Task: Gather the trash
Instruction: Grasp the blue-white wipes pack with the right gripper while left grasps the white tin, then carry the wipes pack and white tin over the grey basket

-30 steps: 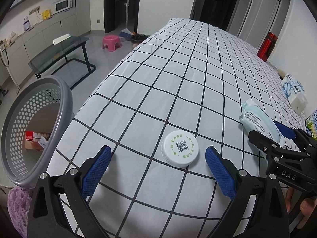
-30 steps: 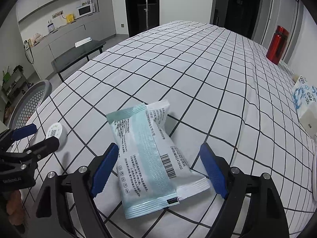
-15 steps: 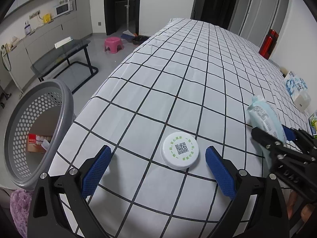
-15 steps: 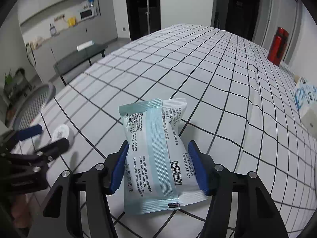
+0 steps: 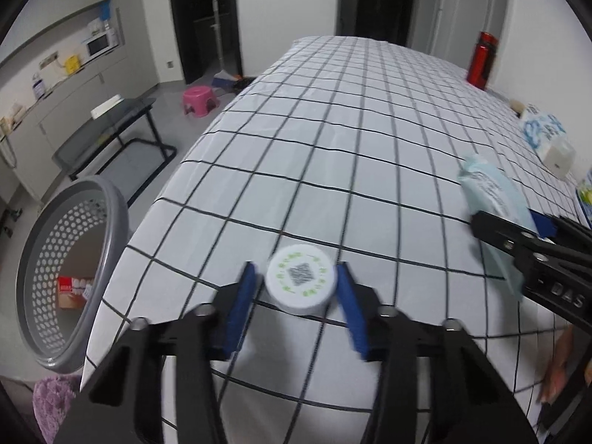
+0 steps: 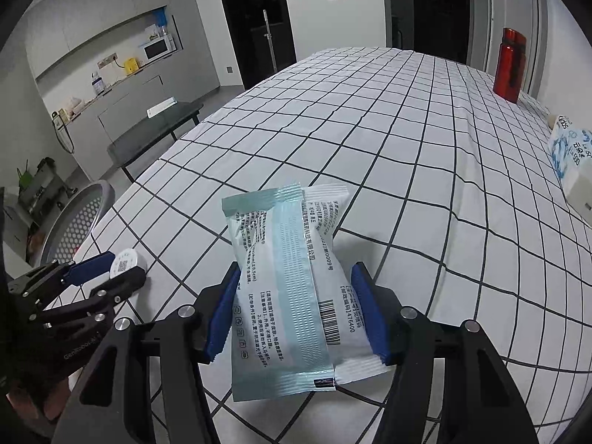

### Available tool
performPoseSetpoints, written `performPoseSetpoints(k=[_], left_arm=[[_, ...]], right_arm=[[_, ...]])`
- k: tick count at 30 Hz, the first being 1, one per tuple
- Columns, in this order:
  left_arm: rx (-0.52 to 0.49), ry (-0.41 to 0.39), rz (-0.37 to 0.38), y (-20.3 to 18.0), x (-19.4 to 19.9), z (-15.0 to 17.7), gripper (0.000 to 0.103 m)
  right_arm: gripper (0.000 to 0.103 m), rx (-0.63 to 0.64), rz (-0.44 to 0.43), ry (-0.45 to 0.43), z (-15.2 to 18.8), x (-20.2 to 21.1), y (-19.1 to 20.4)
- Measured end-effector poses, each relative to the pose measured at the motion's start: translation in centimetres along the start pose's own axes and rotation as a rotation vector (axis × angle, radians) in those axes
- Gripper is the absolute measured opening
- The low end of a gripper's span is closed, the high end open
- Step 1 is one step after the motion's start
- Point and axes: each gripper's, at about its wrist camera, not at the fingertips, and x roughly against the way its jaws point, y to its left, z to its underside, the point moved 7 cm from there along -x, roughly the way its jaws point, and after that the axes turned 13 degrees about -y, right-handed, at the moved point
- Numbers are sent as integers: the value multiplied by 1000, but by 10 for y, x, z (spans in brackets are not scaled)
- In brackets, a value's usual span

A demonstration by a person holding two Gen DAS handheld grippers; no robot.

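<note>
Checked white cloth (image 5: 333,140) stretching wide and bare ahead, falling away at the left edge just beside the lid (image 5: 301,284). Grey perforated basket (image 5: 111,222) standing below that edge on the floor, mouth tilted toward the table, a red and white box (image 5: 74,290) lying inside. Red bottle (image 6: 510,64) and tissue pack (image 6: 569,155) sitting far off along the right side, well apart from both tools.

Compared with a second ago: left gripper (image 5: 296,288) narrowing from fully spread down to the lid's width; right gripper (image 6: 296,310) drawn in from wide around the packet (image 6: 292,296) to hugging its sides, and the packet now raised off the cloth at its far end.

Left jaws closing, blue pads (image 5: 242,296) touching or nearly touching the white round lid resting on the cloth; blurred, contact hard to confirm. Right jaws pinching the pale green and white packet at both sides.
</note>
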Motion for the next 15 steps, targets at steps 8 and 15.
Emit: performPoseSetpoints(k=[8,15], left_arm=[[5,3,82,9,18,11,38],[-12,-38,75,30,44,4,38]], right_arm=[[58,3,4,-3,2,1,3],[58,-45,14,-9,8,8,7]])
